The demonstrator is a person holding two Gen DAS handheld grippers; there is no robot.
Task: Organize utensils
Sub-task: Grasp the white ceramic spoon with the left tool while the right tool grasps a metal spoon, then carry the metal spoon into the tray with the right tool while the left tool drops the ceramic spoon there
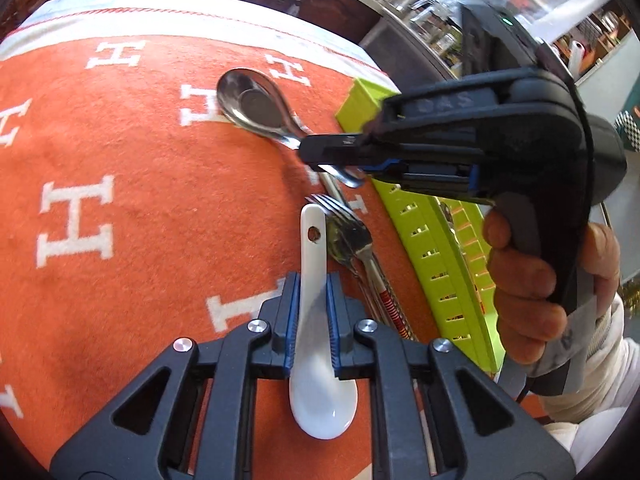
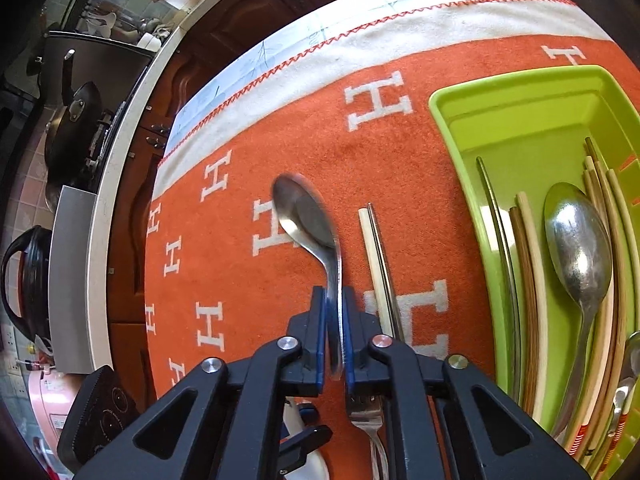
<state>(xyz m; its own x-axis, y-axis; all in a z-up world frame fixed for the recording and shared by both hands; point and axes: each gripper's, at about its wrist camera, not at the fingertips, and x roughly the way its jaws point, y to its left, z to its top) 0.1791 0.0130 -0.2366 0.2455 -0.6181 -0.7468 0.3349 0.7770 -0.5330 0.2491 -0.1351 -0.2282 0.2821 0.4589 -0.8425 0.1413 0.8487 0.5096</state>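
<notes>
An orange cloth (image 2: 240, 272) patterned with white letters is spread over the worktop. Beyond it, a black pan (image 2: 74, 120), a black kettle (image 2: 28, 276) and dark wooden cabinets (image 2: 240, 12) are seen.

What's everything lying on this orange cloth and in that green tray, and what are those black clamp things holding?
White ceramic spoon: one, white, on the cloth, clamped by its handle.
Metal spoon: one, silver, on the cloth left of the tray, clamped by its handle.
Fork: one, silver, on the cloth beside the white spoon.
Chopsticks: one pair, pale and metal, on the cloth.
Tray: one, lime green, holding chopsticks and a large silver spoon.
Cloth: one, orange with white H letters.
Left gripper: black, shut on the white spoon.
Right gripper: black, shut on the metal spoon.
Hand: one, holding the right gripper.
</notes>
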